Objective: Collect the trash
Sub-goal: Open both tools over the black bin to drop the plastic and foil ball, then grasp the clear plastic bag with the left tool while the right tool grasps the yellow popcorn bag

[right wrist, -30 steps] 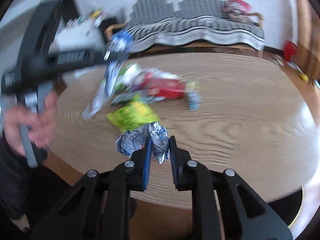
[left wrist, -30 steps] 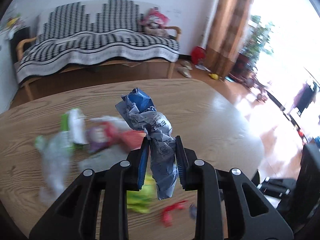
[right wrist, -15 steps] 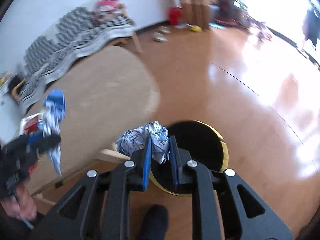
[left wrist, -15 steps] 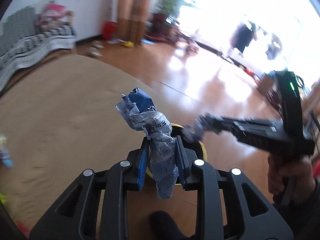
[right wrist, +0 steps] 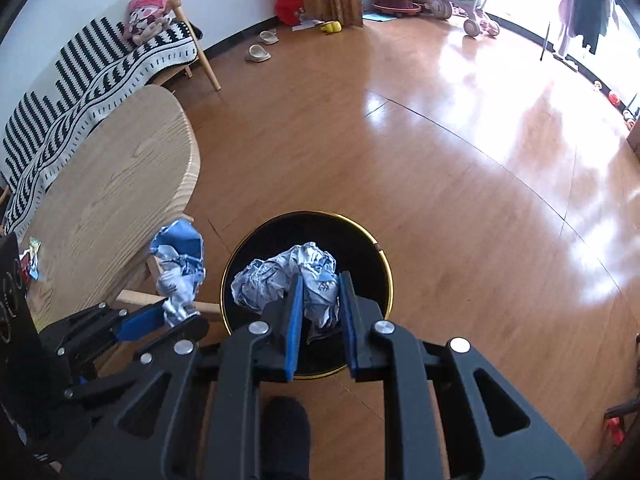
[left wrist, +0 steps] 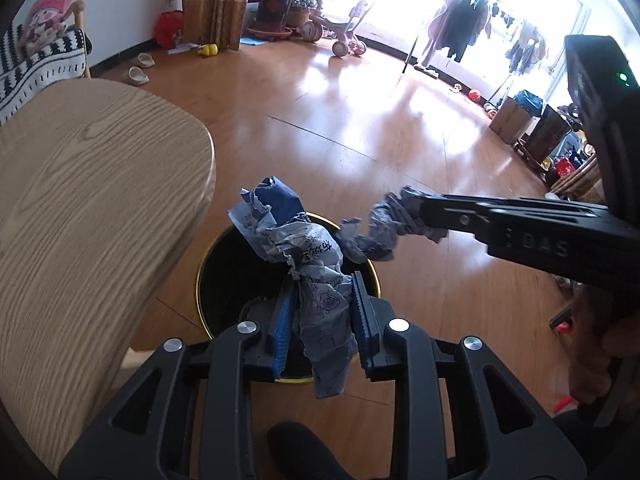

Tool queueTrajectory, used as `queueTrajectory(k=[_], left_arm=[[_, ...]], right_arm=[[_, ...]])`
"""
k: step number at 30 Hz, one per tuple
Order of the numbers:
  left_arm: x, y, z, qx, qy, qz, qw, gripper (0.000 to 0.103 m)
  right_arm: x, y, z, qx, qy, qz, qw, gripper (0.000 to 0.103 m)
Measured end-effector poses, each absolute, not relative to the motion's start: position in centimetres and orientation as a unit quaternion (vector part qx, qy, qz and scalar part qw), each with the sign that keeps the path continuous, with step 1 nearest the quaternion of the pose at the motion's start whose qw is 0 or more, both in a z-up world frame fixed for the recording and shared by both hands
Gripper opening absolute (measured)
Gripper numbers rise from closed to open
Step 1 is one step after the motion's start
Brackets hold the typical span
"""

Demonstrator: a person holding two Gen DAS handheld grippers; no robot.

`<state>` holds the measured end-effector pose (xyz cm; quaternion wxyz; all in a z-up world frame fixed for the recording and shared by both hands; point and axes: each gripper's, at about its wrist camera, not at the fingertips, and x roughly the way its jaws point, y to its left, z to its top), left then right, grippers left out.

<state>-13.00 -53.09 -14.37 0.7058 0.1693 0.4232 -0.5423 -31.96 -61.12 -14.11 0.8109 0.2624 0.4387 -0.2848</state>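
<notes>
My left gripper point(left wrist: 320, 320) is shut on a crumpled blue-and-white wrapper point(left wrist: 308, 264) and holds it over a black trash bin with a gold rim point(left wrist: 216, 256) on the floor. My right gripper point(right wrist: 320, 316) is shut on a crumpled grey-white paper ball point(right wrist: 288, 276) above the same bin point(right wrist: 360, 248). In the left wrist view the right gripper point(left wrist: 416, 208) reaches in from the right with its paper ball point(left wrist: 384, 228). In the right wrist view the left gripper point(right wrist: 176, 320) and its wrapper point(right wrist: 180, 264) are at the left.
The rounded wooden table point(left wrist: 80, 200) stands left of the bin; some trash point(right wrist: 34, 260) lies on it. A black-and-white striped sofa point(right wrist: 100, 64) is behind. Bare wooden floor point(right wrist: 440, 140) spreads right. My dark foot point(right wrist: 284, 436) is below the bin.
Both grippers swung away from the table and came down over the bin, each still holding its trash. The bin is now closer and directly below them.
</notes>
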Motion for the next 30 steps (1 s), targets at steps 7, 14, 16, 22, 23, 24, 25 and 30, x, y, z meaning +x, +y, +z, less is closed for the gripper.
queueTrajectory(k=[7,14,16,22,23,24,25,30], left_arm=[[-12.3,-53.0,-12.7,0.151,0.405,-0.544,0.719,0.064],[-11.0,-50.2,-9.8,0.126,0.394,-0.538,0.735,0.082],[-10.3,-48.2,-8.6,0.123,0.385,-0.529,0.746,0.088],[-7.6,-40.7,-5.1,0.109,0.357,-0.491,0.787,0.092],[-7.1,-39.3,-4.5,0.107,0.353,-0.481,0.795,0.092],[-6.4,-37.7,-4.0,0.104,0.350,-0.468,0.805,0.092],[-5.6,-35.8,-3.5,0.101,0.348,-0.450,0.816,0.093],[-1.3,-25.7,-2.0,0.079,0.355,-0.348,0.864,0.093]], right_arm=[[-31.8,-61.1,-14.6,0.268,0.442,-0.290,0.806,0.018],[-29.9,-60.8,-14.6,0.263,0.453,-0.288,0.802,0.025],[-29.1,-60.1,-13.8,0.260,0.442,-0.290,0.808,0.059],[-24.9,-54.7,-10.1,0.223,0.416,-0.238,0.849,0.072],[-23.9,-53.4,-9.5,0.217,0.411,-0.223,0.857,0.073],[-23.0,-52.2,-9.0,0.211,0.408,-0.209,0.863,0.075],[-21.9,-50.7,-8.5,0.206,0.403,-0.192,0.871,0.076],[-15.4,-41.1,-6.6,0.175,0.407,-0.081,0.893,0.076]])
